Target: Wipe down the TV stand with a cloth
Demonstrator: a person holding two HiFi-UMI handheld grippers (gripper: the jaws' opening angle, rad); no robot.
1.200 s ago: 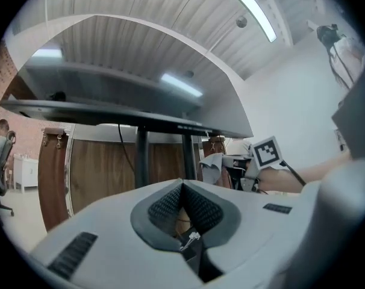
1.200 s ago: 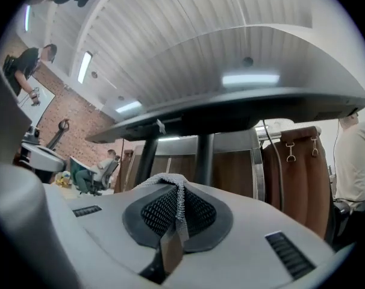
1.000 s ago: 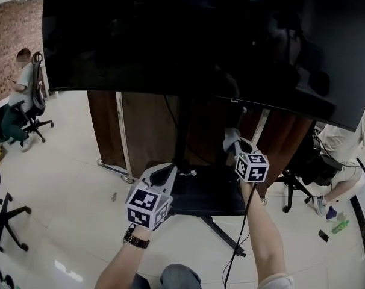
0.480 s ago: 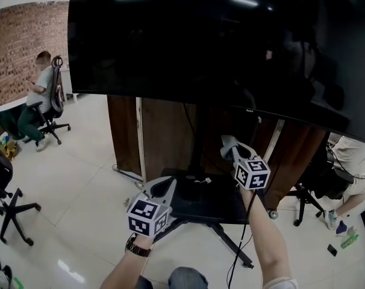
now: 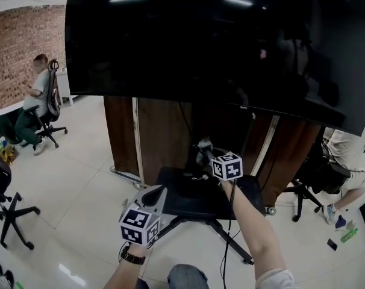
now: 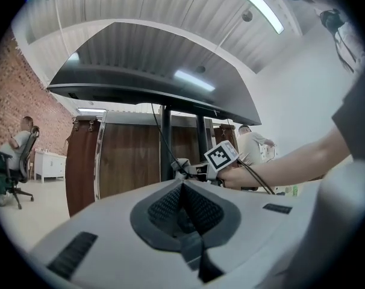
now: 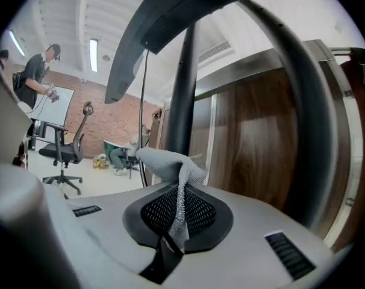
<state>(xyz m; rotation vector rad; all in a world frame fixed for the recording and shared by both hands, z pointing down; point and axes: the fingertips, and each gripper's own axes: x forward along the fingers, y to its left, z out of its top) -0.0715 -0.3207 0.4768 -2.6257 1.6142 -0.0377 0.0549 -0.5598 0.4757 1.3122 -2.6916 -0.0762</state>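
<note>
The pale grey left tongs (image 5: 153,191) and right tongs (image 5: 202,153) bear black-and-white marker cubes (image 5: 137,224), with a dark wristwatch (image 5: 132,257) and a black cable (image 5: 228,233).

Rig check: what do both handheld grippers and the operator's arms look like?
Left gripper and right gripper: light grey shells, dark textured jaw pads, each carrying a white cube with black square markers. A black cable runs from the right one down the arm. Dark wristwatch on the left wrist; forearms bare of sleeves.
</note>
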